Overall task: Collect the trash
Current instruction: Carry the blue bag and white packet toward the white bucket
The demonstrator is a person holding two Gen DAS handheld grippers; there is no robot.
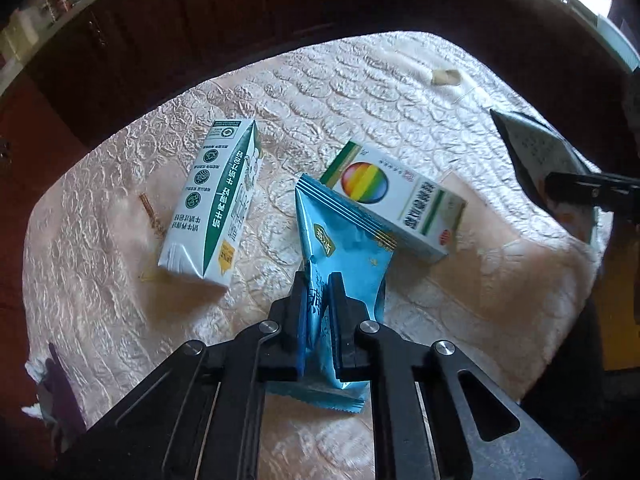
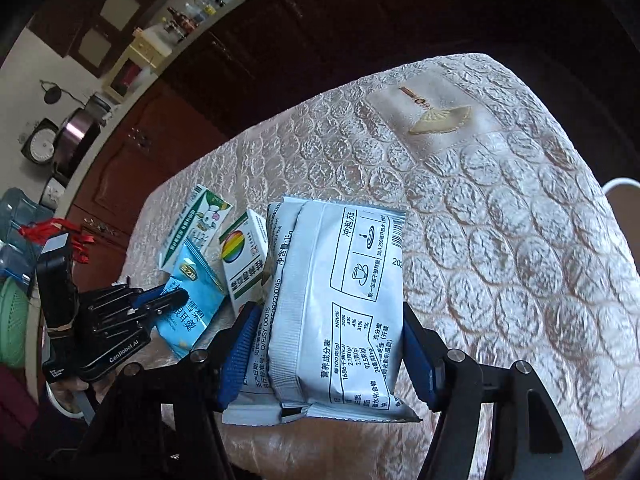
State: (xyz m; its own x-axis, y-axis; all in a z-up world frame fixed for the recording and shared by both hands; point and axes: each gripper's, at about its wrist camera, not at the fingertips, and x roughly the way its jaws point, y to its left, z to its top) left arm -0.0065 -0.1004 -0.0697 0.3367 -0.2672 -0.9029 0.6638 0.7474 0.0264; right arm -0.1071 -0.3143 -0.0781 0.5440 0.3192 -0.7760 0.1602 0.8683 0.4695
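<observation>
My left gripper (image 1: 318, 286) is shut on the lower part of a blue snack packet (image 1: 344, 236), which stands up from the quilted tablecloth (image 1: 360, 88). A white and green milk carton (image 1: 212, 204) lies to the packet's left. Behind it lies a white medicine box (image 1: 396, 200) with a rainbow ball. In the right wrist view my right gripper (image 2: 330, 316) is shut on a silver-white packet (image 2: 344, 300), held above the table. The same view shows the left gripper (image 2: 164, 302) on the blue packet (image 2: 192, 300), with the carton (image 2: 196, 220) and the box (image 2: 244, 256) behind.
Dark wooden cabinets (image 2: 320, 20) run behind the table, under a counter with bottles (image 2: 192, 16). A green basket (image 2: 12, 320) and a water jug (image 2: 20, 212) stand off the table's left side. The cloth has an embroidered fan patch (image 2: 436, 120).
</observation>
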